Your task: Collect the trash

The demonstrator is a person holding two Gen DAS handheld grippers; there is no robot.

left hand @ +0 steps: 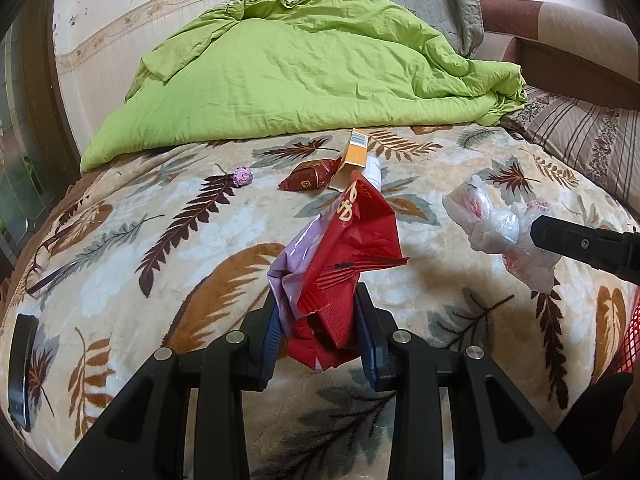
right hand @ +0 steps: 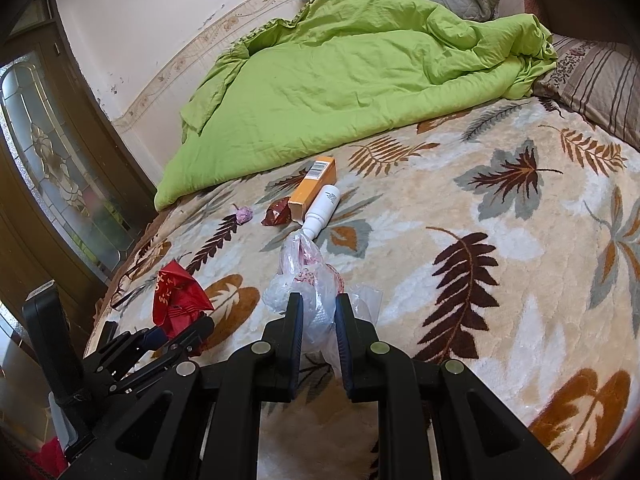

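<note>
My left gripper [left hand: 320,320] pinches the red wrapper [left hand: 348,248], my right gripper [right hand: 318,320] the plastic bag [right hand: 308,280], both above the bed [right hand: 520,240]. Either flimsy piece could slip loose.

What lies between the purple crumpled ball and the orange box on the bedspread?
A dark red foil wrapper lies between the purple ball and the orange box, close against the box's open end. Both wrist views show it.

Left gripper [left hand: 316,320] fingers clamped on something, right gripper [right hand: 318,320] likewise, side by side
</note>
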